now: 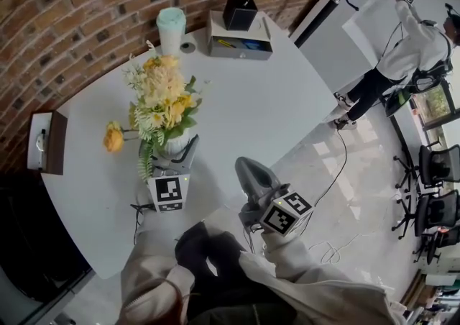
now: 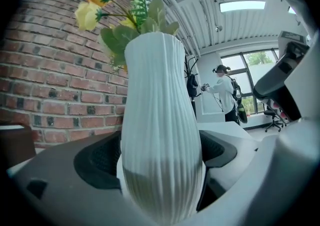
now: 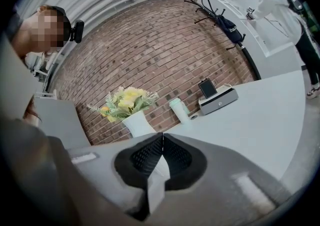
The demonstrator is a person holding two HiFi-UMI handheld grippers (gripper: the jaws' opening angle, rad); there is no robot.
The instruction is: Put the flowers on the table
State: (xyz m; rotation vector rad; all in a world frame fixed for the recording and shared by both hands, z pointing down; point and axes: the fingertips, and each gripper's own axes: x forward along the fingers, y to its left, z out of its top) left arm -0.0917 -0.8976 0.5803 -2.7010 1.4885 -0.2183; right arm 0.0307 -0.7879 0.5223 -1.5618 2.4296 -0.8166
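Note:
A bunch of yellow and cream flowers [image 1: 164,97] stands in a ribbed white vase [image 1: 173,144] on the white table [image 1: 273,101], near its left front. My left gripper [image 1: 175,155] is shut on the vase low down. In the left gripper view the vase [image 2: 160,120] fills the space between the two black pads [image 2: 97,157], with blooms [image 2: 97,0] above. My right gripper [image 1: 248,171] hangs over the table's front edge, shut with nothing in it; its pads meet [image 3: 162,140]. From there the vase [image 3: 137,124] and flowers [image 3: 125,102] show ahead to the left.
At the table's far side stand a mint cup [image 1: 171,29] and a grey box [image 1: 241,43] with a black holder [image 1: 239,12]. A brown box [image 1: 47,142] sits at the left edge. A brick wall [image 1: 86,0] runs behind. A person [image 1: 410,50] and office chairs [image 1: 438,165] are off right.

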